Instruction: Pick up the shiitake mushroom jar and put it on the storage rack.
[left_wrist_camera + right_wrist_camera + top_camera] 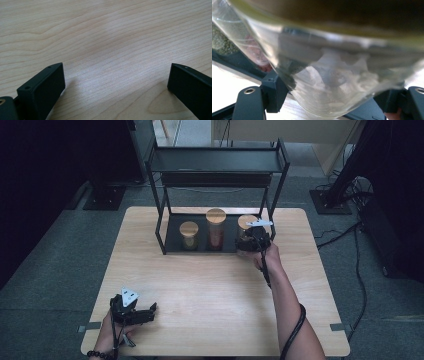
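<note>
We note: table (210, 285) pale wood w/ wavy grain; rack (220, 167) black; jars' lids tan. Held jar (332, 82) clear glass, whitish contents. Both grippers black, grey plate atop left gripper (150, 312), lower left.

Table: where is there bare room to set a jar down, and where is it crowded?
Free: the wide bare wood of the table between the rack and the near edge, right of the left tongs. Crowded: the rack's bottom tray, where two jars stand beside the third jar that the right tongs grip.
</note>
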Action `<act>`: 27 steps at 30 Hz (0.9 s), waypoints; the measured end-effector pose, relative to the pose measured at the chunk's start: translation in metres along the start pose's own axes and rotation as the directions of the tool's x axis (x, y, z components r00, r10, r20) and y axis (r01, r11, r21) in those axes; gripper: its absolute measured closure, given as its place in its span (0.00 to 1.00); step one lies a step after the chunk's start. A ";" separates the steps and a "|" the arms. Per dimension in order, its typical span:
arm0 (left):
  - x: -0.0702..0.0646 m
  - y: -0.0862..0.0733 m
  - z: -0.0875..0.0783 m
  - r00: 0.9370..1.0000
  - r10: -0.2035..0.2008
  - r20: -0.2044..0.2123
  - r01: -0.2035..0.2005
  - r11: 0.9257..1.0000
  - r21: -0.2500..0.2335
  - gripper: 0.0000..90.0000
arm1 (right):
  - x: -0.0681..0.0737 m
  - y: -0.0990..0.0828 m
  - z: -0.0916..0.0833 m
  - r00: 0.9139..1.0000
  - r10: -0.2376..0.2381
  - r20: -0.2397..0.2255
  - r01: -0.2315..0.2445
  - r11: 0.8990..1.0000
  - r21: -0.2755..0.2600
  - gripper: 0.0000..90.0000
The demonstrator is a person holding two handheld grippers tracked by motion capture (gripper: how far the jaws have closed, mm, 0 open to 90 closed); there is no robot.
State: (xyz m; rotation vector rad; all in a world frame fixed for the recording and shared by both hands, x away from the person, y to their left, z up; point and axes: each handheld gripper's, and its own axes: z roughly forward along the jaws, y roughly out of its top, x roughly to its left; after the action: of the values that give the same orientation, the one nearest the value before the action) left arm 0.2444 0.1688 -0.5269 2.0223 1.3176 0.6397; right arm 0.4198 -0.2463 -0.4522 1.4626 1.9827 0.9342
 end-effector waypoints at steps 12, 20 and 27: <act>0.000 0.000 0.000 1.000 0.002 0.004 -0.002 1.000 0.000 0.02 | -0.001 0.010 0.014 1.000 0.015 0.010 -0.016 1.000 0.004 0.28; 0.000 0.000 0.000 1.000 0.001 0.002 -0.001 1.000 -0.002 0.02 | -0.001 0.018 0.021 0.999 0.028 0.018 -0.028 1.000 0.008 0.28; -0.001 0.000 0.000 1.000 0.002 0.002 -0.002 1.000 -0.003 0.02 | 0.001 0.015 0.025 1.000 0.024 0.018 -0.024 1.000 0.012 0.28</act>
State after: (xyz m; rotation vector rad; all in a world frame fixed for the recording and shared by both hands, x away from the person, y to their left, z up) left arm 0.2443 0.1683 -0.5270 2.0218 1.3131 0.6392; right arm 0.4471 -0.2369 -0.4562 1.4993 1.9662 0.9176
